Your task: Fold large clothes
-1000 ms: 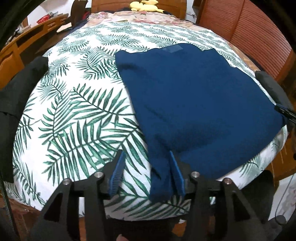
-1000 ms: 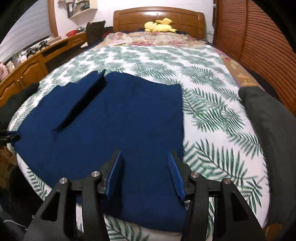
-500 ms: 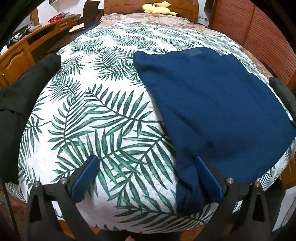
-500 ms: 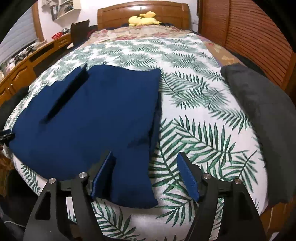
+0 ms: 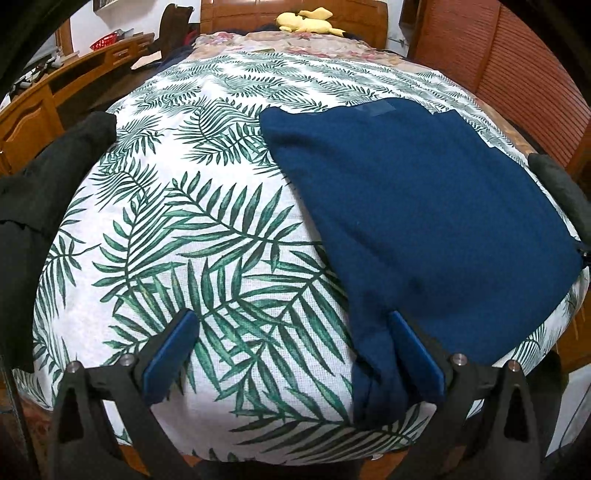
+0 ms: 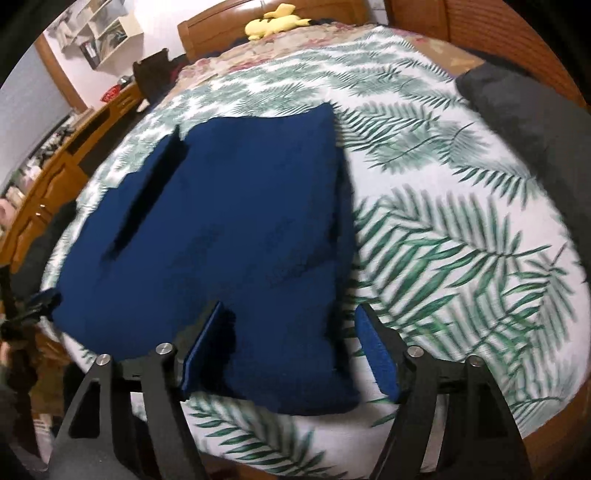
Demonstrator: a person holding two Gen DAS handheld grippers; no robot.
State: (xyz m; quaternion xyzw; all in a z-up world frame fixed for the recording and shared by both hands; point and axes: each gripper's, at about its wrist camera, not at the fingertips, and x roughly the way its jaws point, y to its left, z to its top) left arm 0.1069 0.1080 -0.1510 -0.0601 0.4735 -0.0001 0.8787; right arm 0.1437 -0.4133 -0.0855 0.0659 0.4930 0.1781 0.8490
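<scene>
Your navy garment (image 5: 417, 206) lies folded flat on the palm-leaf bedspread (image 5: 207, 229), near the foot of the bed, its near edge running right up to the mattress edge and drooping a little over it. In the right wrist view a long narrow fold stands up on its far left part.

Your left gripper (image 5: 291, 354) has its jaws spread as wide as they go; the near left corner of the garment sits just inside the right-hand pad (image 5: 413, 354), and you cannot tell whether that pad touches the cloth. The other pad hangs over bare bedspread.

Your right gripper (image 6: 291, 350) is closing, with the garment's near right corner between its jaws; the pads do not yet press on it.

A broad stretch of bare bedspread lies open on each side of the garment. A black garment (image 5: 44, 192) lies at the bed's left edge, a dark grey one (image 6: 535, 125) at its right. A yellow plush toy (image 5: 306, 22) sits at the headboard.

A small patch at the navy garment's far edge carries no writing you can read.
</scene>
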